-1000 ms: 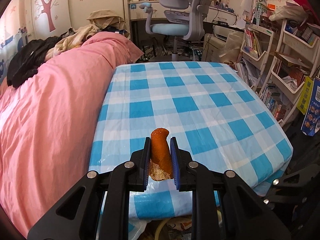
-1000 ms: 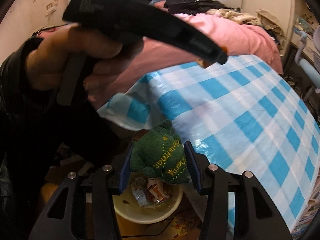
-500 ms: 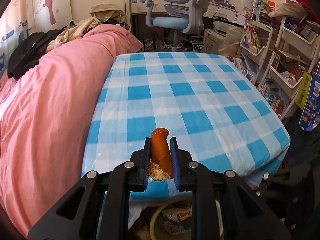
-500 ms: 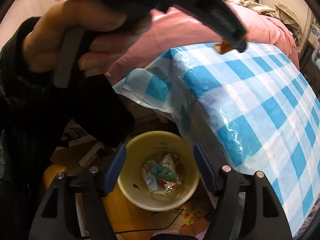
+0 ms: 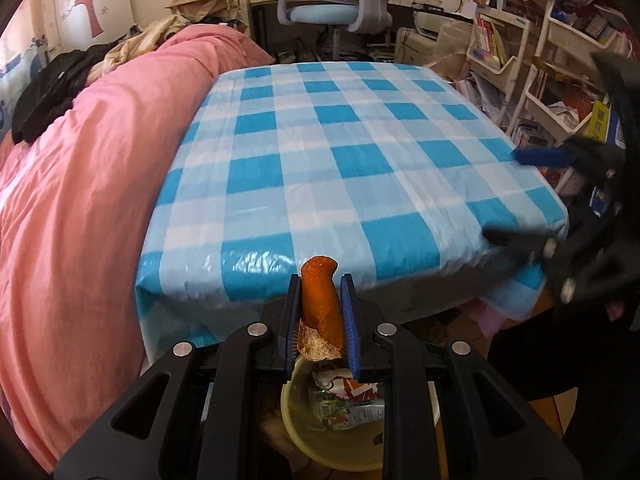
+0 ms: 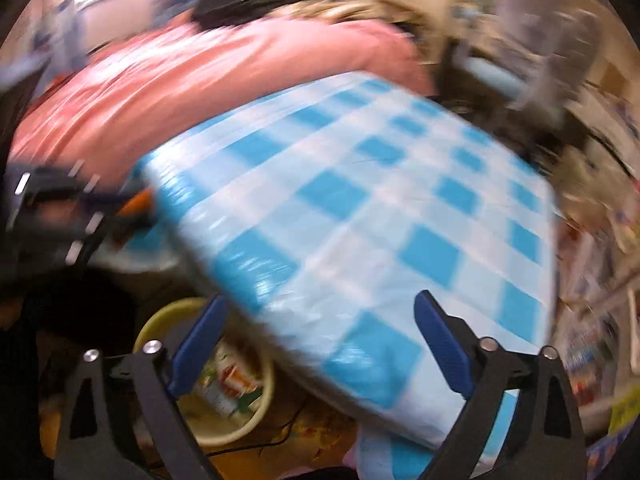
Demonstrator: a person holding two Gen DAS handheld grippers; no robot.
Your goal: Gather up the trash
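My left gripper (image 5: 320, 300) is shut on an orange-brown piece of food scrap (image 5: 320, 304) with a pale torn base. It holds the scrap in front of the table edge, above a yellow trash bowl (image 5: 292, 420) on the floor that holds wrappers. My right gripper (image 6: 320, 320) is open and empty; its view is motion-blurred. It hangs over the near corner of the blue checked table (image 6: 360, 208), with the yellow bowl (image 6: 256, 400) at lower left. The right gripper also shows at the right edge of the left wrist view (image 5: 568, 184).
A pink duvet (image 5: 80, 184) covers the bed left of the table. An office chair (image 5: 332, 4) stands behind the table. White shelves with books (image 5: 540, 64) line the right side. The checked tablecloth (image 5: 340, 152) hangs over the table edges.
My left gripper pulled back and down off the table to above the bowl, still holding the scrap. My right gripper let the green cloth item fall into the bowl, opened, then swung toward the table.
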